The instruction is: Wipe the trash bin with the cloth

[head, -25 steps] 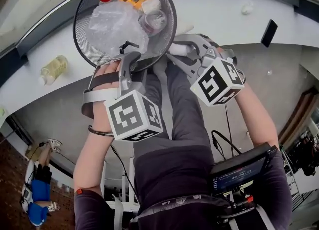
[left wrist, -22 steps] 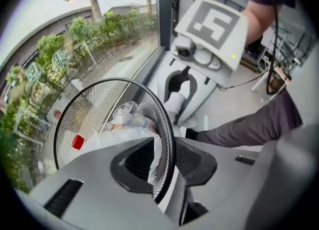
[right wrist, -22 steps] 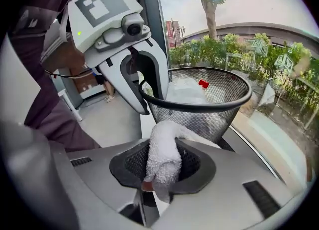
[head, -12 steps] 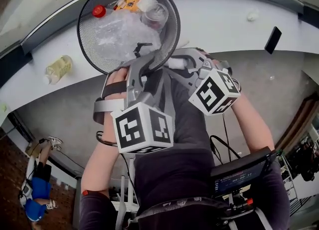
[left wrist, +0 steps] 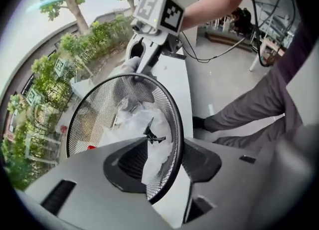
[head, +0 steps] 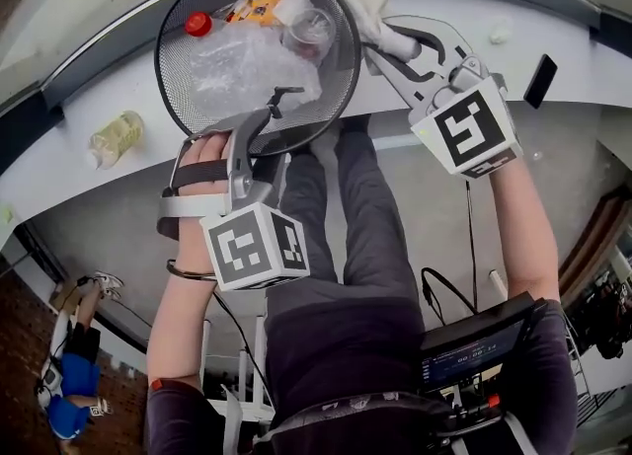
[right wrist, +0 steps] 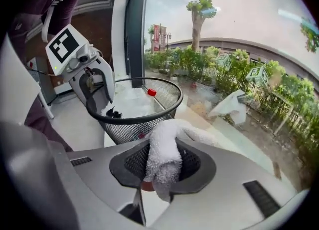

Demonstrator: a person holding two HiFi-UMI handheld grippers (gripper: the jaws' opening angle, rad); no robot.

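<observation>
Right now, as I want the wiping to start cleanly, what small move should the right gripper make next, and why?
Probably ease the right gripper toward the trash bin until the cloth it clamps presses the outer mesh below the rim. The cloth hangs right beside that wall, and no firm contact shows yet.

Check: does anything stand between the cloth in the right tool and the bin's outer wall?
Nothing visible does. The cloth, clamped in the right tool, sits right beside the bin and its mesh wall.
</observation>
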